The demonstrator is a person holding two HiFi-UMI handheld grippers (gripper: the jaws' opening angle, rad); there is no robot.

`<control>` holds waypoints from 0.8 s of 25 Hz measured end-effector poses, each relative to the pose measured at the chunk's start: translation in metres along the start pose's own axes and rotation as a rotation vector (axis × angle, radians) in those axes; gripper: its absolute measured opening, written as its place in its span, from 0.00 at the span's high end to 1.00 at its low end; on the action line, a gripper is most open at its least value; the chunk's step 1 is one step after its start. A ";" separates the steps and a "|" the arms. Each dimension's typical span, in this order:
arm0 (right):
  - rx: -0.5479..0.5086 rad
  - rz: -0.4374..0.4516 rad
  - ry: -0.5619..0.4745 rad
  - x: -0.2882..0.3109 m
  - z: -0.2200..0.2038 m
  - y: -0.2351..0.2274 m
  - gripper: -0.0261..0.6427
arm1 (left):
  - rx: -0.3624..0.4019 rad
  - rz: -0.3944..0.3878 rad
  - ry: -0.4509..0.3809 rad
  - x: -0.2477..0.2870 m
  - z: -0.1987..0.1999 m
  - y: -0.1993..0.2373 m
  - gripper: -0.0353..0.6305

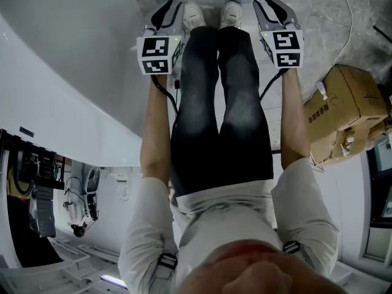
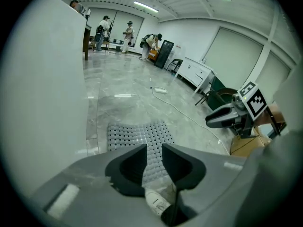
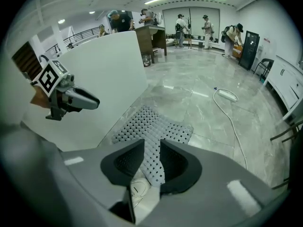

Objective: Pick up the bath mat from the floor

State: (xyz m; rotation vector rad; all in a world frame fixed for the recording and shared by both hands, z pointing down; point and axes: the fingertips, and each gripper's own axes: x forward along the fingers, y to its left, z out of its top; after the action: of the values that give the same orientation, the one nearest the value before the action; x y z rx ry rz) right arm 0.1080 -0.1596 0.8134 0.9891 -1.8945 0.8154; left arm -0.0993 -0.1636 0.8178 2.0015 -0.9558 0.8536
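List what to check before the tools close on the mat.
1. Left tool open: ok, jaws apart, nothing gripped.
2. Right tool open: ok, jaws apart, nothing gripped.
3. Mat in line with both gaps: ok, it shows through each.
4. Cable away from the mat: ok, it lies apart.
5. Shoes off the mat: cannot tell; the toes reach its near edge.
6. Tools down at the mat: cannot tell.
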 end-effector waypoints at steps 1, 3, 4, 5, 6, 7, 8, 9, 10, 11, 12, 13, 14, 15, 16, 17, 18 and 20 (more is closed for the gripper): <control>0.009 0.003 0.004 0.005 -0.004 -0.001 0.80 | -0.005 0.001 0.006 0.005 -0.003 0.002 0.79; 0.028 0.009 0.011 0.014 -0.012 -0.004 0.78 | -0.015 0.005 0.020 0.014 -0.011 0.005 0.78; 0.036 0.011 0.014 0.018 -0.017 -0.006 0.77 | -0.018 0.009 0.026 0.019 -0.015 0.008 0.77; 0.043 0.012 0.019 0.023 -0.022 -0.008 0.77 | -0.019 0.014 0.032 0.023 -0.019 0.010 0.77; 0.049 0.013 0.023 0.028 -0.026 -0.010 0.76 | -0.019 0.019 0.038 0.028 -0.023 0.013 0.76; 0.055 0.014 0.028 0.033 -0.031 -0.012 0.75 | -0.020 0.023 0.044 0.032 -0.027 0.015 0.75; 0.060 0.016 0.033 0.037 -0.036 -0.014 0.74 | -0.021 0.026 0.051 0.036 -0.031 0.016 0.74; 0.064 0.019 0.038 0.042 -0.040 -0.016 0.73 | -0.024 0.027 0.058 0.040 -0.035 0.018 0.73; 0.065 0.021 0.043 0.047 -0.044 -0.018 0.72 | -0.028 0.027 0.064 0.045 -0.040 0.019 0.73; 0.063 0.024 0.049 0.052 -0.048 -0.019 0.72 | -0.032 0.026 0.069 0.049 -0.044 0.021 0.72; 0.059 0.025 0.055 0.057 -0.052 -0.020 0.71 | -0.036 0.024 0.073 0.053 -0.048 0.023 0.71; 0.055 0.027 0.061 0.062 -0.055 -0.020 0.71 | -0.038 0.023 0.078 0.058 -0.052 0.025 0.71; 0.055 0.028 0.066 0.066 -0.059 -0.021 0.70 | -0.039 0.022 0.085 0.062 -0.057 0.026 0.71; 0.057 0.030 0.070 0.070 -0.063 -0.020 0.69 | -0.040 0.023 0.093 0.065 -0.062 0.028 0.71; 0.061 0.031 0.074 0.074 -0.067 -0.021 0.69 | -0.042 0.025 0.100 0.068 -0.067 0.029 0.71; 0.064 0.032 0.077 0.077 -0.072 -0.021 0.68 | -0.046 0.028 0.105 0.072 -0.072 0.031 0.71; 0.067 0.032 0.080 0.081 -0.076 -0.021 0.67 | -0.050 0.032 0.108 0.075 -0.076 0.033 0.70; 0.071 0.032 0.086 0.088 -0.082 -0.022 0.66 | -0.056 0.040 0.113 0.082 -0.083 0.038 0.69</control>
State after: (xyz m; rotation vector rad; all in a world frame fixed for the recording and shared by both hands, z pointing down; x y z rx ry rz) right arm 0.1273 -0.1317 0.9310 0.9533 -1.8234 0.9352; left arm -0.1100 -0.1392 0.9379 1.8717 -0.9477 0.9413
